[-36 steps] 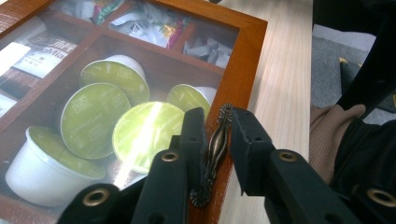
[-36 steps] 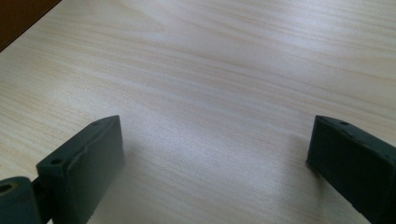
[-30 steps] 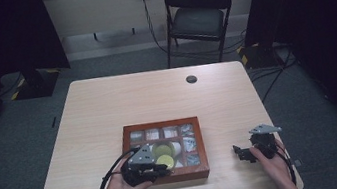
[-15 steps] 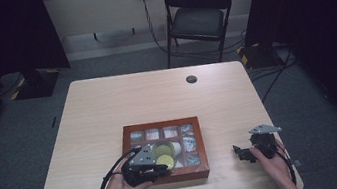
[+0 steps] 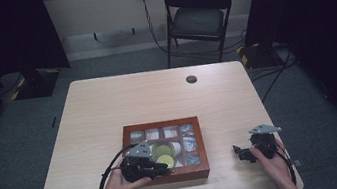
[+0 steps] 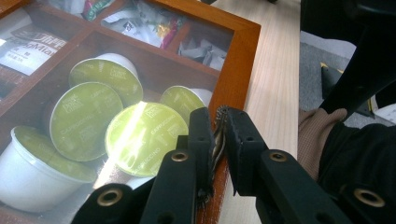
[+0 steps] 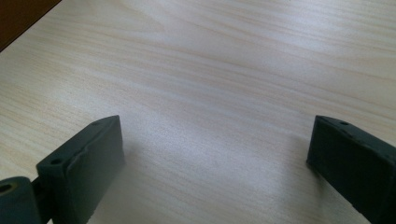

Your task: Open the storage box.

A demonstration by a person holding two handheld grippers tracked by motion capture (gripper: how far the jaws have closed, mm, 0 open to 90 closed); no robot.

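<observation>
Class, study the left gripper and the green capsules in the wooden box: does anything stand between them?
Yes. The box's glass lid lies shut over the capsules, and the glare shows its pane. The left gripper pinches what looks like a small tab at the lid's front edge.

Very little changed across the second. The left gripper (image 5: 160, 169), clamped on the near edge of the wooden box (image 5: 202, 163), kept its place at the box's near left corner, with at most a slight shift of the hand (image 5: 120, 187) behind it, too small to be sure of. The lid did not visibly rise. The right gripper (image 5: 240, 153) showed no displacement on the counter (image 5: 108, 108), and nothing in the box moved.
</observation>
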